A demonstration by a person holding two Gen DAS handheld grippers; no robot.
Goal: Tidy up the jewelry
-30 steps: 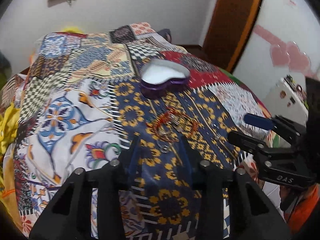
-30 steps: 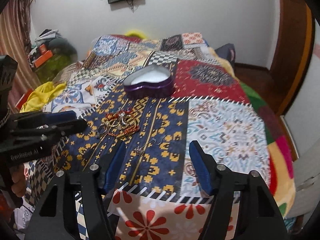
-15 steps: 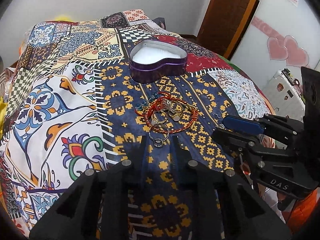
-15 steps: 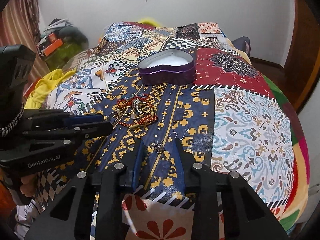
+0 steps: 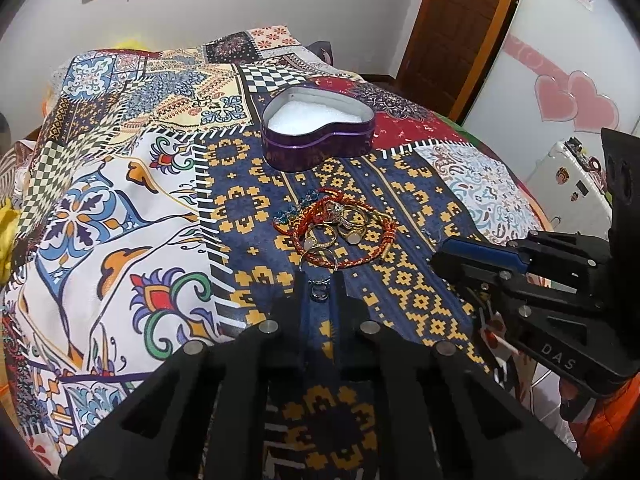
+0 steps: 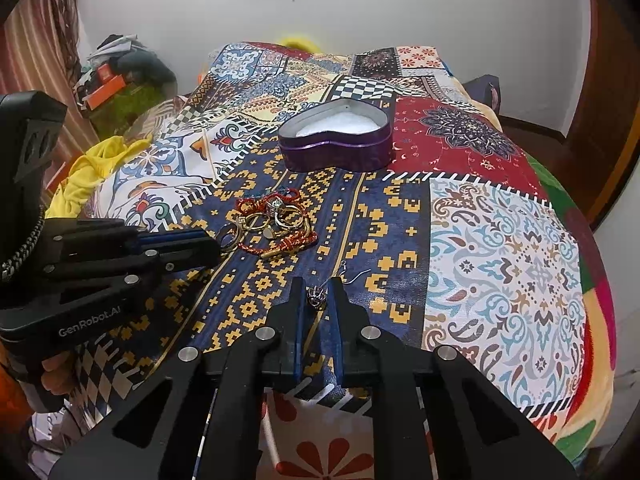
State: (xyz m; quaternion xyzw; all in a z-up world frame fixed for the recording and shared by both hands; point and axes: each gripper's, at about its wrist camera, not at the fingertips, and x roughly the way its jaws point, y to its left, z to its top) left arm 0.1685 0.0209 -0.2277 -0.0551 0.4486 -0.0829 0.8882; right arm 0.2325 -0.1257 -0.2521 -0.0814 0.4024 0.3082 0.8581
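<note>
Pinching a small ring (image 5: 319, 291) in the left tool (image 5: 319, 280) and an earring (image 6: 316, 297) in the right tool (image 6: 316, 286), both narrowed, each tiny piece risks slipping onto the bed (image 6: 500, 240) before the heart tin (image 6: 336, 140).

Tangled rings, bracelets (image 5: 340, 228) near open purple heart tin (image 5: 318, 132).

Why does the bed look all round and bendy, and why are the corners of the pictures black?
Left wrist view: the fisheye lens bulges the patchwork bedspread into a dome and bends the brown wooden door frame; the corners go black where the round lens ends. Right wrist view: same bulge and dark corners; the purple heart-shaped tin stays sharp, and light glares softly off its white lining.
</note>
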